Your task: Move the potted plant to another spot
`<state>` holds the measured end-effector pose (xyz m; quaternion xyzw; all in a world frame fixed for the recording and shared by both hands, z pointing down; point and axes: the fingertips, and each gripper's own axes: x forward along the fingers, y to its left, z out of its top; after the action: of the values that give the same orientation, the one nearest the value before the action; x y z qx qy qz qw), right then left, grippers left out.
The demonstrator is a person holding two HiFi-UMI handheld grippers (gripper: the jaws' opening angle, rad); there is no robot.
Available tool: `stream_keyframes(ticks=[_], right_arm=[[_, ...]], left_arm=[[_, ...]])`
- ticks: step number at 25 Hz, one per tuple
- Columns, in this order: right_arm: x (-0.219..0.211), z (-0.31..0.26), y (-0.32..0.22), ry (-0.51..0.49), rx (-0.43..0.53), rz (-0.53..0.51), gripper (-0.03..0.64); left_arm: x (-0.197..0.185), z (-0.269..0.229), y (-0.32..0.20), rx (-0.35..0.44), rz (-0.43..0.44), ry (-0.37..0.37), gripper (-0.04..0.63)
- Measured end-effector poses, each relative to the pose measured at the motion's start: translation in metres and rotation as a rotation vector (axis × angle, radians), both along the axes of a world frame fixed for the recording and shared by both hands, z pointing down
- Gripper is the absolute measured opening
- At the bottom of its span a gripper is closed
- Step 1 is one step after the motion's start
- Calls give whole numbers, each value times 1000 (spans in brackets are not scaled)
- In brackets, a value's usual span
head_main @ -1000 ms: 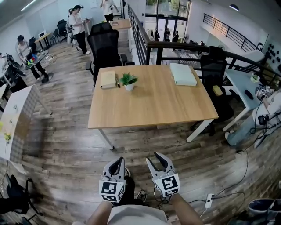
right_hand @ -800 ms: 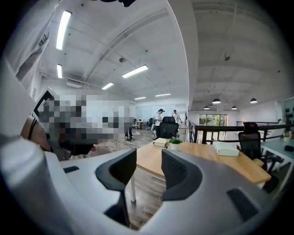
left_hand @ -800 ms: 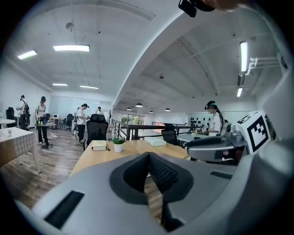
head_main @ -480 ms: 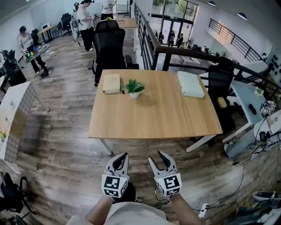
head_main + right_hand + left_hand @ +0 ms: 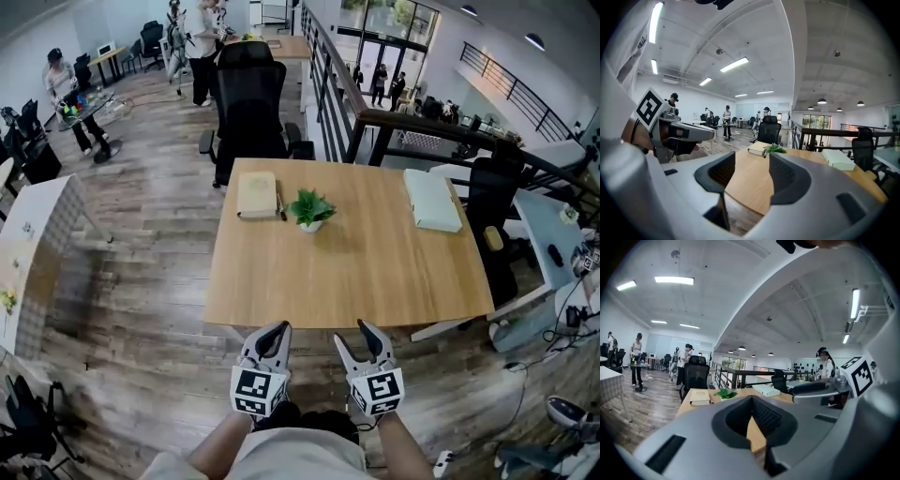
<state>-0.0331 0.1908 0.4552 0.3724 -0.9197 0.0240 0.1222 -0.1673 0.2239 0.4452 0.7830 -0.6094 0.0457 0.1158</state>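
Note:
The potted plant [image 5: 310, 209], green leaves in a small white pot, stands on the far left part of the wooden table [image 5: 356, 281]. It also shows small and distant in the left gripper view [image 5: 725, 393] and the right gripper view [image 5: 775, 148]. Both grippers hover side by side just short of the table's near edge, far from the plant. My left gripper [image 5: 277, 330] has its tips together and holds nothing. My right gripper [image 5: 356, 333] stands open; its jaws have just been opening, with nothing between them.
A tan notebook [image 5: 257, 195] with a pen lies left of the plant, a pale green box [image 5: 432, 200] at the table's far right. A black office chair [image 5: 251, 94] stands behind the table, another [image 5: 492, 202] at its right. A dark railing [image 5: 375, 122] runs behind. People stand far left.
Both grippers have moved forward from the open floor up to the table's near edge. The table and plant appear nearer. The right jaws stand wider apart than before.

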Motion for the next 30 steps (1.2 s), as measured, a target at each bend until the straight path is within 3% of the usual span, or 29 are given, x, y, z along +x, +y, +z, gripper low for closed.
stream_keyframes(ticks=[8, 16, 23, 30], right_arm=[[-10, 10, -60, 4, -12, -21, 253], [32, 16, -146, 0, -13, -55, 272], [75, 27, -224, 42, -14, -138, 289], [65, 62, -253, 74, -48, -229, 296]], left_arm=[[-13, 21, -56, -51, -12, 2, 11], [16, 34, -138, -90, -47, -55, 11], [51, 53, -206, -129, -125, -17, 11], [45, 93, -220, -213, -213, -25, 11]])
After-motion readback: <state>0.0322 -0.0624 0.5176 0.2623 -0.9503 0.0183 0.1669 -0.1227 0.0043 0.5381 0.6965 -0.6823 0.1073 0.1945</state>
